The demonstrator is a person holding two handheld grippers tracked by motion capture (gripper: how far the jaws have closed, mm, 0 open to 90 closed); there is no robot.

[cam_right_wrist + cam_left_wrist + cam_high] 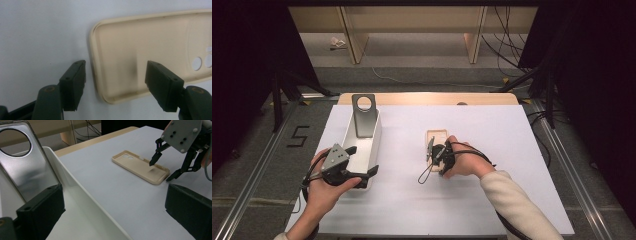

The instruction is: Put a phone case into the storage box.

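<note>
A beige phone case (pixel 437 136) (pixel 140 166) (pixel 150 50) lies hollow side up on the white table, its camera holes at the far end. My right gripper (pixel 432 155) (pixel 160 172) (pixel 116 63) hovers over the case's near end, open, one jaw above the case floor and the other just outside its rim. A silver phone case (pixel 363 117) (pixel 27 170) with a round cutout leans upright in a white bin (pixel 374 145) (pixel 75 190). My left gripper (pixel 364 162) (pixel 112 192) is open and straddles the bin's right wall without pressing on it.
The white sheet (pixel 492 190) covers a wooden tabletop whose edge (pixel 427 98) shows at the back. Metal rails (pixel 562 155) run along both sides, and cables (pixel 507 45) and wooden shelf legs (pixel 474 35) stand on the floor beyond.
</note>
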